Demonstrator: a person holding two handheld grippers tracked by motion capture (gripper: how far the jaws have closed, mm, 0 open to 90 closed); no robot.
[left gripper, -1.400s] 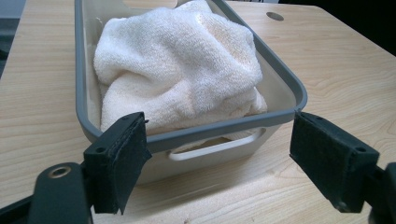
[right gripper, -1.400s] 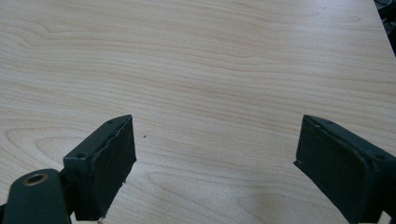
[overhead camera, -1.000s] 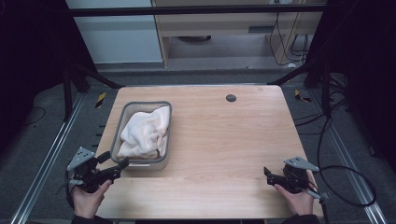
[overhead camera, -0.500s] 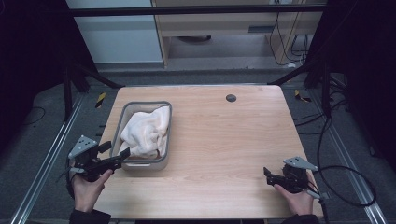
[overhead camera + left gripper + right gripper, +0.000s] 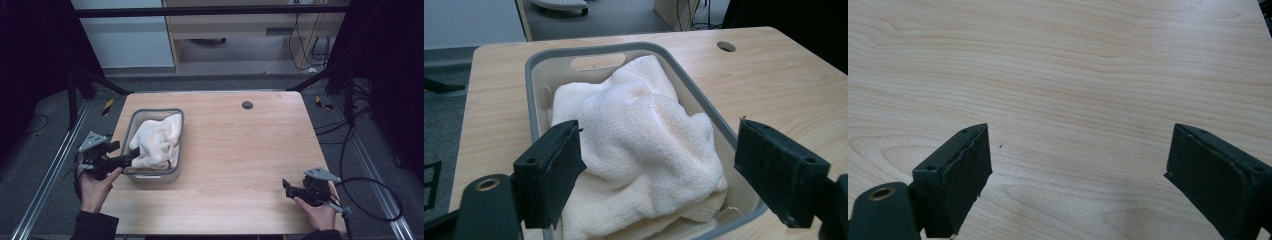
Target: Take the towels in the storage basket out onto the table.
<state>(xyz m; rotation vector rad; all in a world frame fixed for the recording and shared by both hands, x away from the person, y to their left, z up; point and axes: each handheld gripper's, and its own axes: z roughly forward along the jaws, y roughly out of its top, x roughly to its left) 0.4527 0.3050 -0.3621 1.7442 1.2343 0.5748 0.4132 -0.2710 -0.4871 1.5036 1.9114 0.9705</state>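
White towel [image 5: 154,141]: crumpled in grey tub [image 5: 131,124].
Left gripper [image 5: 131,157]: jaws spread, at tub's near rim.
Right gripper [image 5: 286,186]: jaws spread, over bare table [image 5: 240,150].

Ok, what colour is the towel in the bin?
Cream white; the towel shows best in the left gripper view, heaped in the grey bin.

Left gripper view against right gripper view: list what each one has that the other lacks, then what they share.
Left gripper view alone: a white towel heaped in a grey bin, the slot handle in the bin's far wall, a round hole in the table top, and floor beyond the far edge. Right gripper view alone: bare wood grain between the jaws, with a tiny dark speck on it. Shared: the wooden table, and each tool's own two black jaws set wide apart: left tool, right tool.
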